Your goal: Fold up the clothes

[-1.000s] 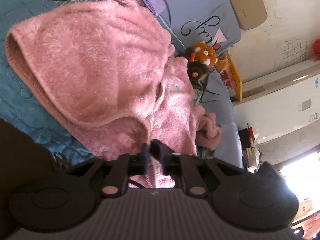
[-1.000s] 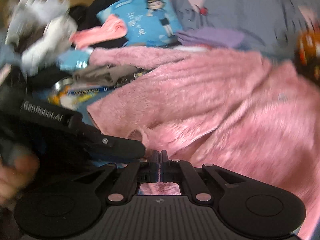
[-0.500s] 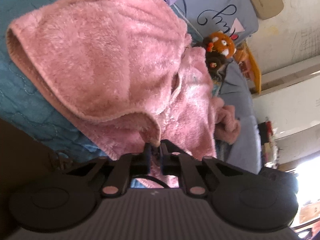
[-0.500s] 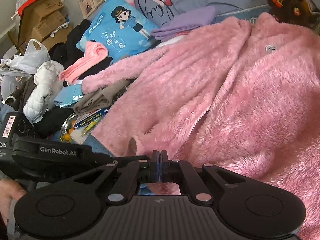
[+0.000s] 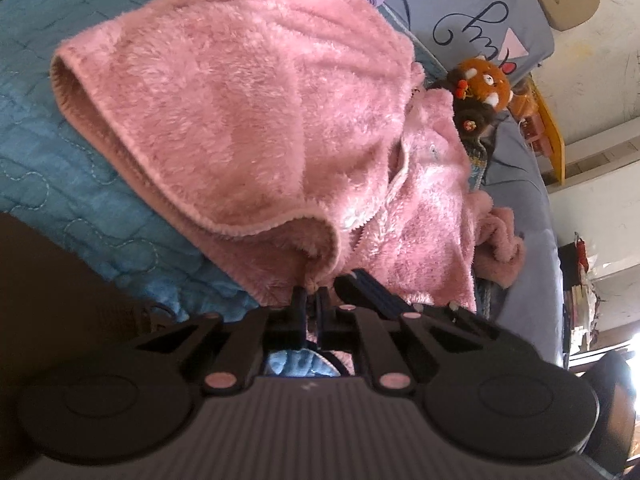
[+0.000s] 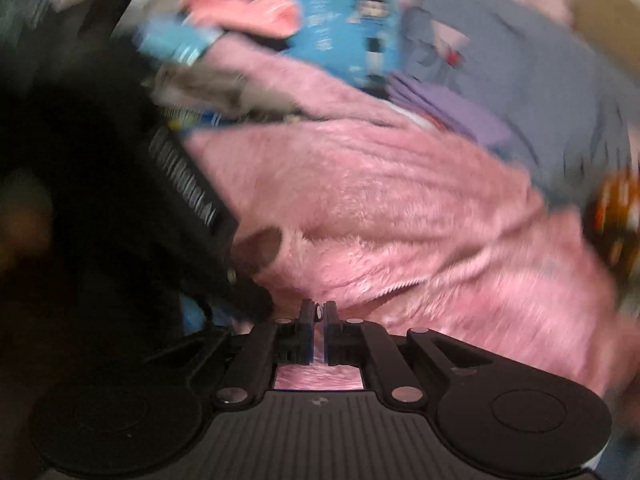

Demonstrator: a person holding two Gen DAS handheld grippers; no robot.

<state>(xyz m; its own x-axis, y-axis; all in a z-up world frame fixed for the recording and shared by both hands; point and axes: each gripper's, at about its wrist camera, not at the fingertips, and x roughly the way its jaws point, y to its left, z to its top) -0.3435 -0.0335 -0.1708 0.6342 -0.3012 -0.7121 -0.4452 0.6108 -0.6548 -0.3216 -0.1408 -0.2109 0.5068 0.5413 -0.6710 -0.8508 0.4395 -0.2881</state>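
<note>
Nearer now, pink fleece garment (image 5: pixel 248 120) covers blue quilted bedspread (image 5: pixel 52 184).

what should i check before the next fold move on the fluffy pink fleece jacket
1. Left gripper shut on the fluffy pink fleece jacket hem: ok.
2. Right gripper shut on the jacket hem: ok.
3. Grippers close together without crossing: ok.
4. Folded-over panel lying smooth: ok.
5. Orange plush toy clear of the jacket: not ok, touching its edge.
6. Right wrist view sharp enough to judge: not ok, blurred.
</note>
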